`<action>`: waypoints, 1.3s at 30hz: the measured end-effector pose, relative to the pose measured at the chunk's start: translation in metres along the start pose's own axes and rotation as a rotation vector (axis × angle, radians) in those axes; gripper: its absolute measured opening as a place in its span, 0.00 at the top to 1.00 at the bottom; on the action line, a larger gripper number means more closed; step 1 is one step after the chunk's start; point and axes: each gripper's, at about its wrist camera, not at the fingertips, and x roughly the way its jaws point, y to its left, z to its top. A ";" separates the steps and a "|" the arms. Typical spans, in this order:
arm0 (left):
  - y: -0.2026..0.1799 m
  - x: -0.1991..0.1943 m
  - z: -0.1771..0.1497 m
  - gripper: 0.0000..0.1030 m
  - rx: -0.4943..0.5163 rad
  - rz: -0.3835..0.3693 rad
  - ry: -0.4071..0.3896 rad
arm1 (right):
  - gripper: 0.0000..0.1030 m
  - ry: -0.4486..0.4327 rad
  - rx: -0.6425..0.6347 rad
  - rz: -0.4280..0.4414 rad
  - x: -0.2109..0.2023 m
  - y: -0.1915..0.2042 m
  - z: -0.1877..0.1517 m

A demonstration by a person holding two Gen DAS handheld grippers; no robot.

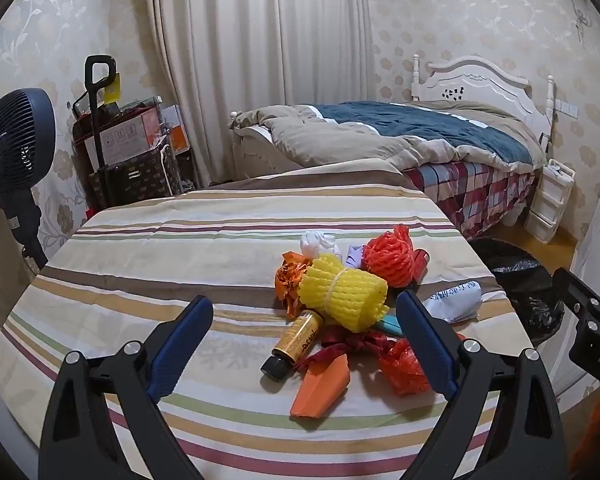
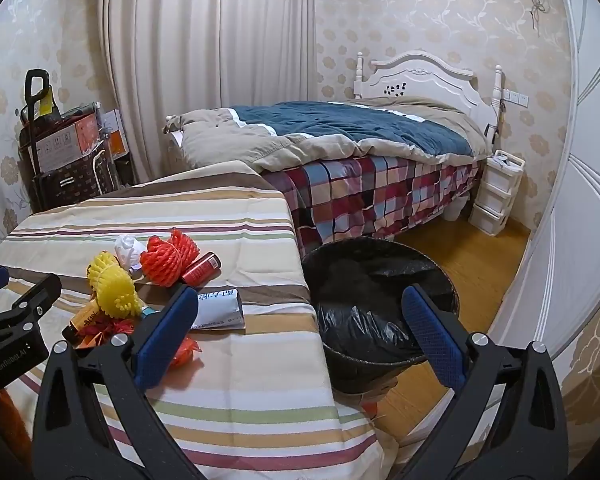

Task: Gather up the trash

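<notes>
Striped table (image 1: 120, 280) first: your left tool (image 1: 304, 344) hangs spread and empty, gold tube (image 1: 296, 338) lower centre between its jaws, long axis pointing up-right. Your right tool (image 2: 300, 336), also spread, fronts the bin (image 2: 380, 280) beyond.

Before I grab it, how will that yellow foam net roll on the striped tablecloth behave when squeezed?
The yellow foam mesh roll will probably squash rather than resist, since its open netting looks soft. It likely weighs little for its bulk. The band around its middle should keep it from unrolling, though its rounded shape may let it roll if nudged.
</notes>
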 end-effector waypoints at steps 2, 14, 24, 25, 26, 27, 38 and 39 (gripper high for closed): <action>0.001 0.000 0.000 0.10 -0.004 -0.002 0.005 | 0.03 0.001 -0.001 0.001 0.000 0.001 0.000; 0.000 0.000 -0.002 0.10 0.004 0.002 0.004 | 0.03 0.002 0.001 0.003 0.002 0.003 -0.003; 0.000 0.001 -0.006 0.10 -0.005 0.001 0.012 | 0.03 0.005 0.001 0.005 0.004 0.004 -0.004; 0.000 0.001 -0.005 0.10 -0.004 0.000 0.014 | 0.03 0.005 0.001 0.004 0.004 0.004 -0.005; 0.001 0.001 -0.005 0.10 -0.005 0.000 0.015 | 0.03 0.005 0.001 0.004 0.004 0.004 -0.005; 0.001 0.001 -0.006 0.10 -0.006 0.001 0.017 | 0.03 0.005 0.002 0.005 0.005 0.004 -0.005; 0.003 0.002 -0.005 0.10 -0.009 0.006 0.023 | 0.03 0.010 0.003 0.007 0.008 0.014 -0.013; 0.003 0.002 -0.005 0.10 -0.009 0.006 0.024 | 0.03 0.010 0.003 0.007 0.008 0.014 -0.013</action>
